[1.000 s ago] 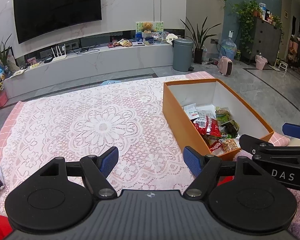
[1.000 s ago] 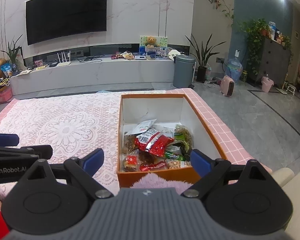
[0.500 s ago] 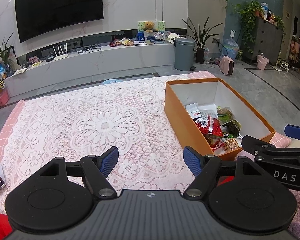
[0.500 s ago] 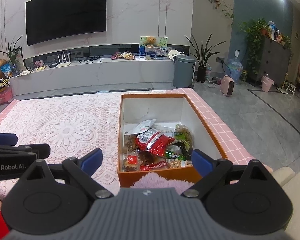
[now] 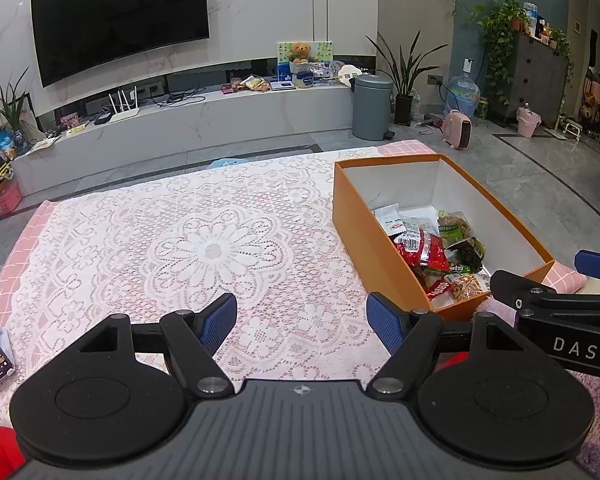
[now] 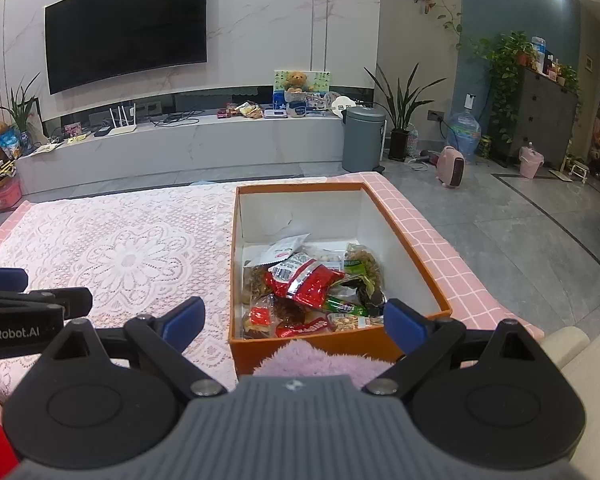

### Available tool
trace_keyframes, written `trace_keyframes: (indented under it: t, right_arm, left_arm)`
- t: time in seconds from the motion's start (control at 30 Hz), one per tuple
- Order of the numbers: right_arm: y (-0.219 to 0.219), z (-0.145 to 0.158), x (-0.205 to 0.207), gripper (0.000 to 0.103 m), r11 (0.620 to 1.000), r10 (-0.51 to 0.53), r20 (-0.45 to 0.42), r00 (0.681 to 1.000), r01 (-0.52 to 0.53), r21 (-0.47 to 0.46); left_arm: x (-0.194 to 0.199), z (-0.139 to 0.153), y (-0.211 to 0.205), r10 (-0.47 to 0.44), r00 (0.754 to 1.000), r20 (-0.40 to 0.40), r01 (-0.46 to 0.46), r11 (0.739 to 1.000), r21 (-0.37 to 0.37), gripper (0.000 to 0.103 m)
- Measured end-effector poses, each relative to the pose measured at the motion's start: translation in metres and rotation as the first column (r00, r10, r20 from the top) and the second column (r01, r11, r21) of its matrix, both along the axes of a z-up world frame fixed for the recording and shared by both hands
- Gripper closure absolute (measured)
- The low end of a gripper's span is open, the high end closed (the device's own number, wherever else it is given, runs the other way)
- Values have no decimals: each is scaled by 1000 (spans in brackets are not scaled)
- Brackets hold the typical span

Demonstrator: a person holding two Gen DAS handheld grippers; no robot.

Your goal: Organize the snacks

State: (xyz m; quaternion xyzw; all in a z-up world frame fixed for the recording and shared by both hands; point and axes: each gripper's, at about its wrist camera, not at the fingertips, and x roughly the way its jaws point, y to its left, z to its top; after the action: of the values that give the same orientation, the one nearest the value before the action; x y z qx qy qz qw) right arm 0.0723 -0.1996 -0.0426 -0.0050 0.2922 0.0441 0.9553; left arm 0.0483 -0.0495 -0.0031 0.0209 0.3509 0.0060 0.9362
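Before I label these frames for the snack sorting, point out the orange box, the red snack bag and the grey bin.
orange box [image 6: 342, 346]: right wrist view, near outer wall.
red snack bag [image 6: 314, 280]: right wrist view, bag's middle.
grey bin [image 5: 371, 108]: left wrist view, body.

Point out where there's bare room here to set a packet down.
Free: the lace tablecloth left of the orange box, and the box's far end by its back wall. Crowded: the near half, piled with snack packets. Both grippers, left and right, hold nothing.
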Motion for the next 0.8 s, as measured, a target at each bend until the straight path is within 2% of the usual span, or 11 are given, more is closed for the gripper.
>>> trace_keyframes:
  t: [0.8]
  right_arm:
    - [1, -4, 1, 8, 1000, 0, -21, 1000, 0, 4]
  left_arm:
    - [-2, -2, 0, -5, 1000, 9, 5, 1000, 16, 17]
